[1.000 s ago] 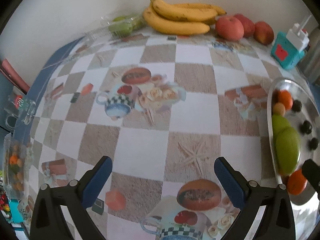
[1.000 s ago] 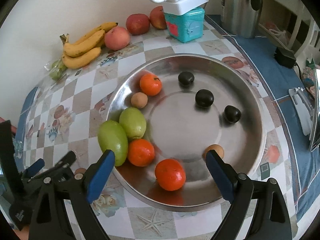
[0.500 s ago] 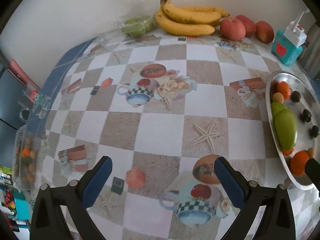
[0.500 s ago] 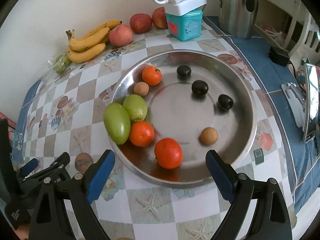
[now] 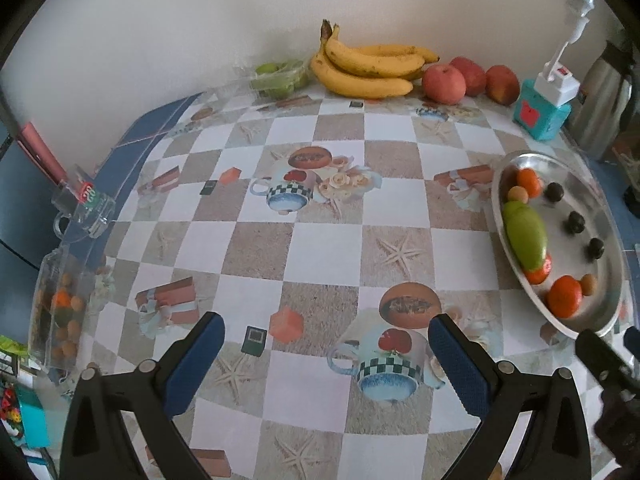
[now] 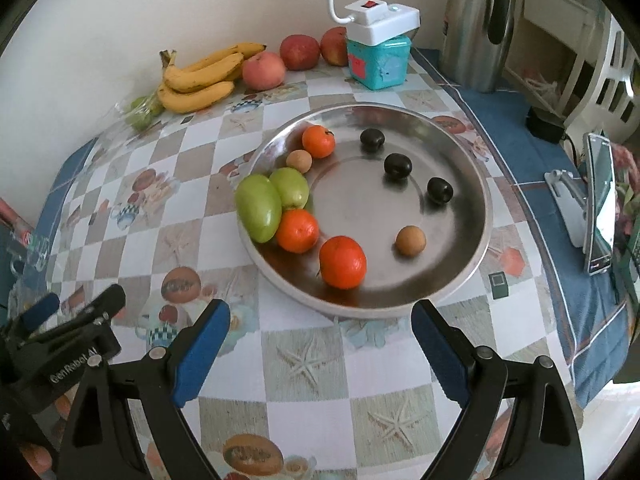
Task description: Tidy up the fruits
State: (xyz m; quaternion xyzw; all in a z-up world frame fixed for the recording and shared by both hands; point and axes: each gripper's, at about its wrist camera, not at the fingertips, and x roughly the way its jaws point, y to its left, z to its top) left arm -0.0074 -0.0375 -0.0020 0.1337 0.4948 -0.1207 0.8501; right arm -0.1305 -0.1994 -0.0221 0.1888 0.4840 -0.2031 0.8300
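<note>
A round steel tray holds two green mangoes, three oranges, three dark plums and two small brown fruits. The tray also shows at the right of the left wrist view. Bananas, red apples and a bag of green fruit lie by the back wall. My right gripper is open and empty, just short of the tray's near rim. My left gripper is open and empty over the tablecloth, left of the tray.
A teal box with a white power strip and a steel kettle stand at the back right. A phone on a stand is at the right. A glass mug and a clear box of small fruit sit at the table's left edge.
Both grippers have pulled back and up from the table. The tray and fruit look smaller and farther. Both stay open and nothing on the table has moved.
</note>
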